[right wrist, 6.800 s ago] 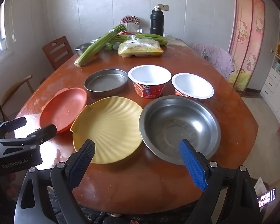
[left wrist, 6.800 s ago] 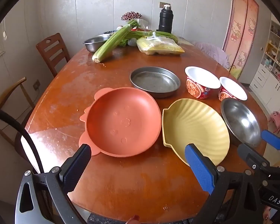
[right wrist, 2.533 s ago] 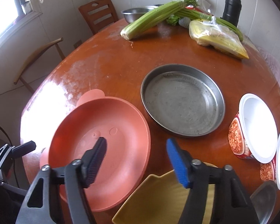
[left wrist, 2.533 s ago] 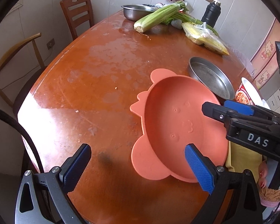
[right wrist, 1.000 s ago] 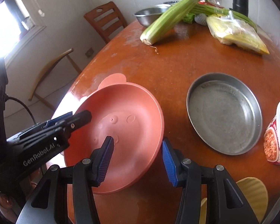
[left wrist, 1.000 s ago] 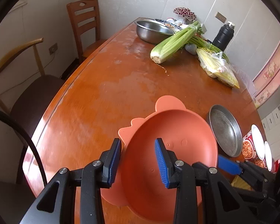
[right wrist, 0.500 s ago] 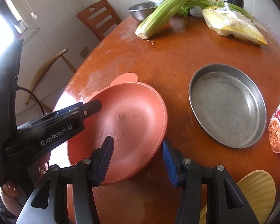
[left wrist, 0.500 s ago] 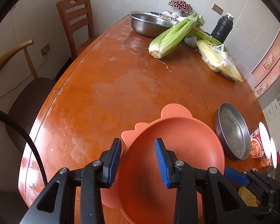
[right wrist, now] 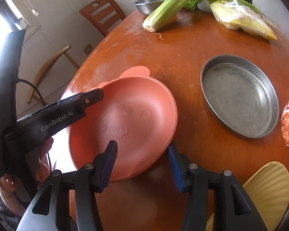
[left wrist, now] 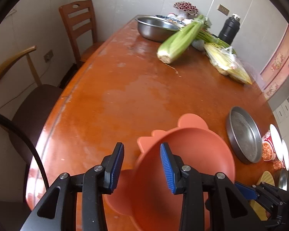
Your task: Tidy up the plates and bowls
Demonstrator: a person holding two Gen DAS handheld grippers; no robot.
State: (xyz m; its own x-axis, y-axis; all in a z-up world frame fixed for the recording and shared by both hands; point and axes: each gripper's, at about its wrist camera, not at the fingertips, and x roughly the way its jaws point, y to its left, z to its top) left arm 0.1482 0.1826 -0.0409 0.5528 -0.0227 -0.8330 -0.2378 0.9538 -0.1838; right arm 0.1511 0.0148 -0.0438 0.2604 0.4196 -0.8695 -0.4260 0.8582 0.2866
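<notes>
Two handheld grippers meet over an orange plate point(right wrist: 134, 115) with moulded ears, which sits tilted at the lower centre of the right wrist view, its near edge raised above the wooden table point(left wrist: 125, 96). The right gripper point(right wrist: 142, 161), at the bottom of that frame, straddles the plate's near rim with one blue pad inside the dish and one outside, and appears to pinch it. The left gripper point(left wrist: 141, 168) reaches in from the left; its jaws have just been opening, with the plate's rim between them and the outer pad clear of it. A steel pan point(right wrist: 239, 96) lies to the right, a yellow shell-shaped plate point(right wrist: 267, 181) at the lower right corner.
</notes>
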